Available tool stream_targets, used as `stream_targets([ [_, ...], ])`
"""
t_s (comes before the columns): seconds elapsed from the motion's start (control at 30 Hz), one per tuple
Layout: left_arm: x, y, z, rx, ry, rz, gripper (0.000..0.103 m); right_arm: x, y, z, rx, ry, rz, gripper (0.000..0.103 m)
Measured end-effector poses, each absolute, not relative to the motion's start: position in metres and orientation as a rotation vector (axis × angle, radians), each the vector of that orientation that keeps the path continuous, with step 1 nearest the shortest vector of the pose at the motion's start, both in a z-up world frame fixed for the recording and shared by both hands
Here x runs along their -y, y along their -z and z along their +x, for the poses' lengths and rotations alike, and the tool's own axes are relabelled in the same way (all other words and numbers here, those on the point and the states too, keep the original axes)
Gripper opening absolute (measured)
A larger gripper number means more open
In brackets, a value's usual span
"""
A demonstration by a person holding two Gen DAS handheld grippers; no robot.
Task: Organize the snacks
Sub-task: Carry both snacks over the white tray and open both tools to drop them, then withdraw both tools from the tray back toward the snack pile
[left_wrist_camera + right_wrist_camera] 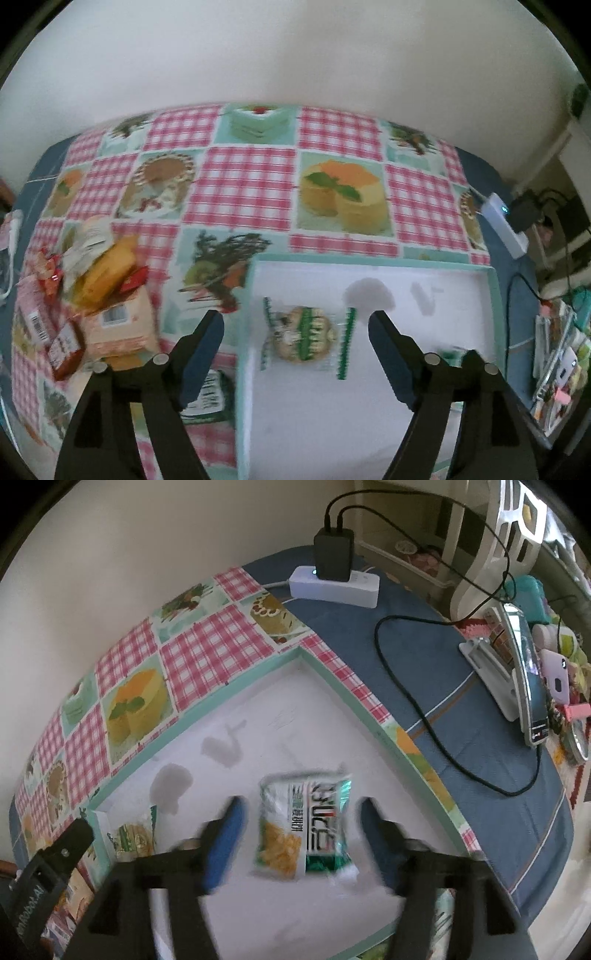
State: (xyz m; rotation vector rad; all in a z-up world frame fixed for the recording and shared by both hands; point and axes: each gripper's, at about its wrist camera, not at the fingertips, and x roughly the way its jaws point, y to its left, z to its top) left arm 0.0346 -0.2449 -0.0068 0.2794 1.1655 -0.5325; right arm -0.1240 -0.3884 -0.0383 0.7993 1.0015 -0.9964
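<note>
Jaws spread on both, nothing pinched: left gripper (295, 325) over a cookie pack (304, 338), right gripper (299, 825) over a chip bag (304, 825), both lying loose in the tray (495, 295). Two placed. Snack pile (92, 299) on the counter (240, 184) still left to sort.

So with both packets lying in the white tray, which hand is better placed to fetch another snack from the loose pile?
Probably left: the left gripper hangs open beside the pile of wrapped snacks; the right gripper is farther off.
</note>
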Motion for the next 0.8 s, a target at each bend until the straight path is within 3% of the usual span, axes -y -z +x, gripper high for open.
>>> stream_targets([
  [0.13,0.234,0.007,0.038,-1.165,0.481,0.292,0.089,0.389,0.032,-0.126,-0.988,0.996,0.781,0.088],
  [0.2,0.228,0.006,0.040,-1.165,0.461,0.290,0.090,0.389,0.030,-0.128,-0.979,0.993,0.778,0.102],
  [0.23,0.225,0.006,0.041,-1.166,0.450,0.287,0.090,0.388,0.028,-0.130,-0.970,0.989,0.778,0.103],
  [0.37,0.212,0.003,0.043,-1.163,0.413,0.272,0.096,0.385,0.018,-0.134,-0.951,0.985,0.750,0.103],
  [0.8,0.177,-0.032,0.017,-1.052,0.415,0.291,0.096,0.346,-0.023,-0.140,-0.850,0.874,0.704,0.103],
])
